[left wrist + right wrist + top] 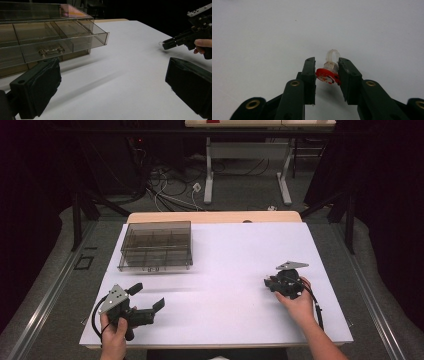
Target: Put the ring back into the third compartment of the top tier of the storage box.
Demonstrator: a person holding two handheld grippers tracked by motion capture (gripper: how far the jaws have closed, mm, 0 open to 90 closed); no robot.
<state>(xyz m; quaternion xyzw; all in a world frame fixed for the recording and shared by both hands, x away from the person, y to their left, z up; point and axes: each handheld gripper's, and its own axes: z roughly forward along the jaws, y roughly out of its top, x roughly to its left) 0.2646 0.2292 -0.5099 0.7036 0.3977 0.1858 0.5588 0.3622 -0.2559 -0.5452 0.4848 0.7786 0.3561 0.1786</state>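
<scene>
High view: right gripper (274, 283) sits well right of the box (156, 245); left gripper (147, 302), jaws wide, waits below the box. Right gripper view: jaws pinch a small ring (329, 72) off-centre. Left gripper view: drawer (57, 40) open; carry the ring level, squeeze steady.

Counter (235, 270): white sheet over a pale wood top. Organiser box (156, 245): smoke-tinted transparent plastic, with a pinkish-orange sheen on its lid in the left gripper view. Left tool (150, 302) and right tool (272, 282): black, each carrying a grey plate. Toy ring (329, 72): clear band, red disc with white and dark markings.
</scene>
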